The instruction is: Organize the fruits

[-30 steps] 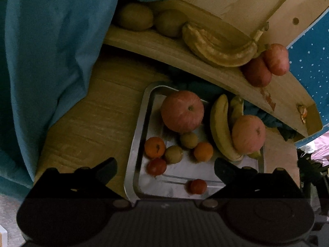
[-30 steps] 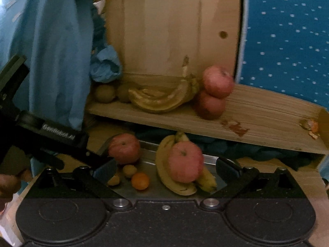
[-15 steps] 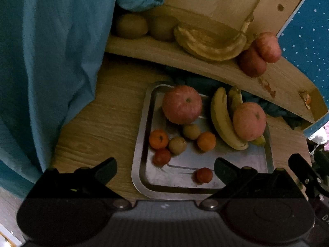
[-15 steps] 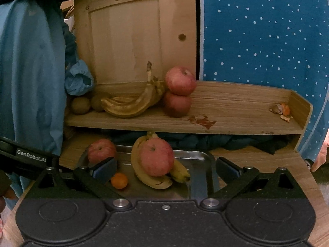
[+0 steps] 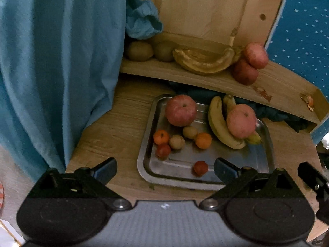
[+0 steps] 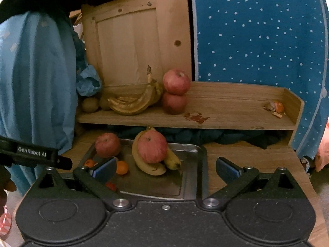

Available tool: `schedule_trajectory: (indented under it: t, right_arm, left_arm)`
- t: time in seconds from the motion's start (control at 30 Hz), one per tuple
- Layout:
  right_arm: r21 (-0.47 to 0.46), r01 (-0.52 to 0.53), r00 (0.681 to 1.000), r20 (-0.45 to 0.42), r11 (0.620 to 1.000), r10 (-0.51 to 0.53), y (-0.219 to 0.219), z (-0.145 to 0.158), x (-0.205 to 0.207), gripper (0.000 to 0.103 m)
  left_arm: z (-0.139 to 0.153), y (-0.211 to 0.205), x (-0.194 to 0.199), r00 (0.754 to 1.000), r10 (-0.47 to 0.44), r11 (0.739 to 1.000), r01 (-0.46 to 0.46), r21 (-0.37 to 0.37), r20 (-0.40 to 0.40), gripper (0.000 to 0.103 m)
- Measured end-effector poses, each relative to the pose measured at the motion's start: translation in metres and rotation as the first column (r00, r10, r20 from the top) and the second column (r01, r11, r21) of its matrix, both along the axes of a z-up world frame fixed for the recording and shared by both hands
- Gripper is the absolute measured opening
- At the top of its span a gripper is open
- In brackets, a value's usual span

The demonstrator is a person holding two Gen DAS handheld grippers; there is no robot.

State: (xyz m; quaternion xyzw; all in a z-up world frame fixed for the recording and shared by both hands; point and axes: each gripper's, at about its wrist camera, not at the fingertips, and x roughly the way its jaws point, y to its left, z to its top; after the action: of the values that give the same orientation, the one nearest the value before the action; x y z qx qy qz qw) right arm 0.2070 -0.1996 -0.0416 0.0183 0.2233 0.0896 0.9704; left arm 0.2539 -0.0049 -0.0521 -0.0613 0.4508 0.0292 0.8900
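Fingers of both the left gripper (image 5: 165, 167) and right gripper (image 6: 166, 167) spread wide, holding nothing; metal tray (image 5: 265, 158) of fruit sits on the desk (image 5: 115, 123); two apples (image 6: 175, 91) stacked on the shelf (image 6: 226, 111).

left wrist: above near-left of metal tray (image 5: 144, 160), facing down-forward between wide jaws | right wrist: lower, level, tray (image 6: 197, 164) between jaws | shared: tray, wooden shelf (image 5: 277, 86) (image 6: 226, 115) beyond jaws

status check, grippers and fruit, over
Left gripper open, empty. Right gripper open, empty. Apple sits on bananas in tray. Nothing blocking.
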Motion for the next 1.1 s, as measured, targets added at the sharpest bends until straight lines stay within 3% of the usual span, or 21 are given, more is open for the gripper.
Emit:
schedule_trajectory:
  t: [0.77,1.1]
  right_arm:
    - [0.038,-0.111,0.993,0.052,0.993,0.109,-0.035,0.005,-0.078,0.102]
    - [0.077,-0.122,0.991,0.058,0.990,0.118,-0.036,0.009,-0.106,0.102]
  left_arm:
    - [0.033,-0.042,-0.118,0.986,0.074,0.992,-0.089,0.092,0.150,0.103]
    - [0.050,-0.039,-0.154,0.977,0.096,0.985,-0.120,0.121,0.189,0.103]
